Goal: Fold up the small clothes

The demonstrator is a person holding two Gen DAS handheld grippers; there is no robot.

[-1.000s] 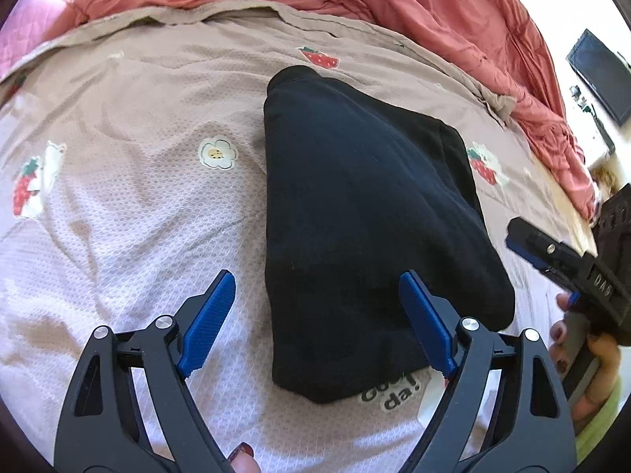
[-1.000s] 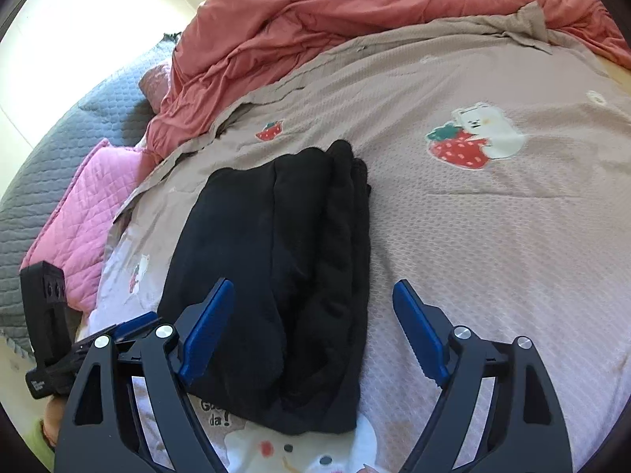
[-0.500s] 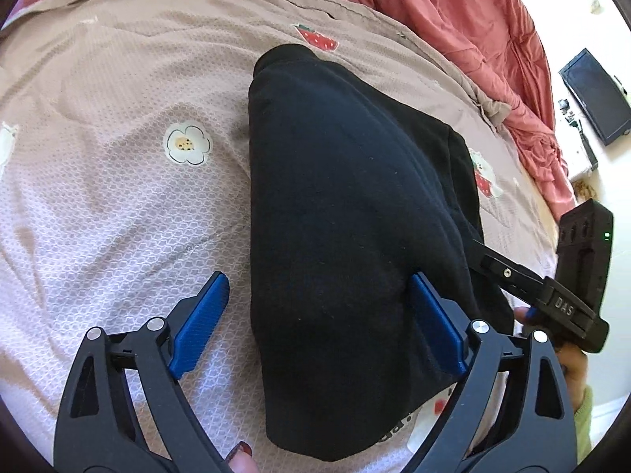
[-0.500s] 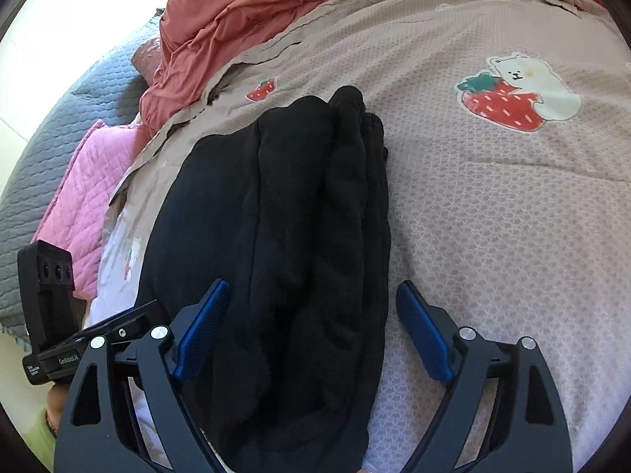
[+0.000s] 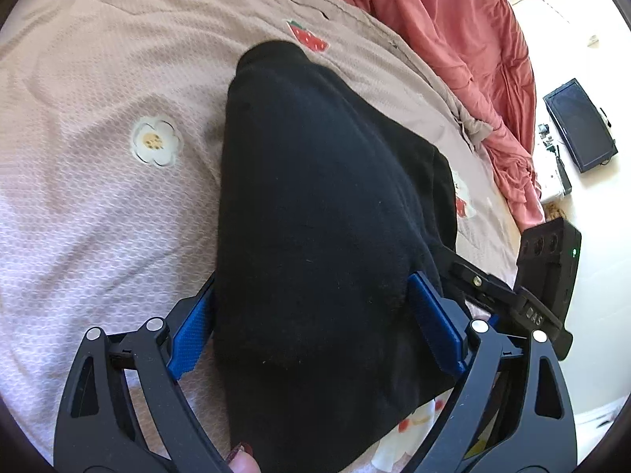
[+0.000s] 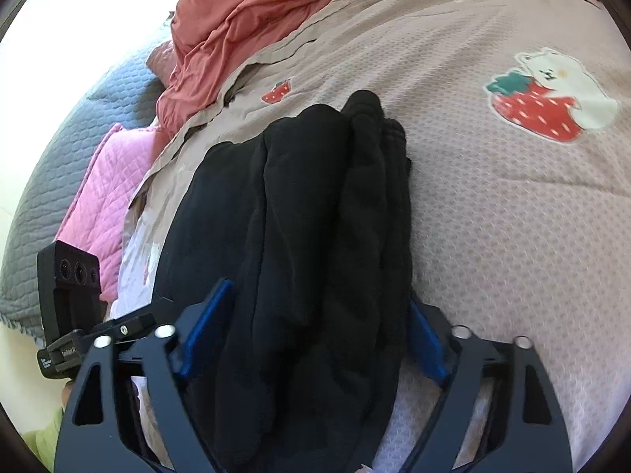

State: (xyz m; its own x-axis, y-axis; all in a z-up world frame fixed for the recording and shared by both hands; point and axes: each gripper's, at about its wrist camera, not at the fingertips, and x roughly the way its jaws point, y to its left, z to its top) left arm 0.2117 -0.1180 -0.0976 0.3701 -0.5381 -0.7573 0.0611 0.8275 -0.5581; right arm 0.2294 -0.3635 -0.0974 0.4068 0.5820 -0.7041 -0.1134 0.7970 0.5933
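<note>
Black knit garment (image 5: 315, 236), folded into a long thick bundle, lies on the bed's pinkish-beige quilted coverlet (image 5: 98, 197) printed with flowers, strawberries and bears. Taking the garment as landmark: the left tool (image 5: 313, 315) straddles its near end, blue pads wide apart, one at each side edge; whether they press the cloth cannot be told. The right tool (image 6: 315, 339) straddles the same end on the side of stacked folds, its jaws closing with the garment between them, both blue pads against or partly behind the bundle's flanks. Each view shows the other tool just beside the garment. Beyond the garment's far end lies a rumpled rust-red blanket (image 6: 244, 15); to the garment's left in the right wrist view, a pink quilted pillow (image 6: 102, 181) against a grey quilted cover (image 6: 51, 165).
</note>
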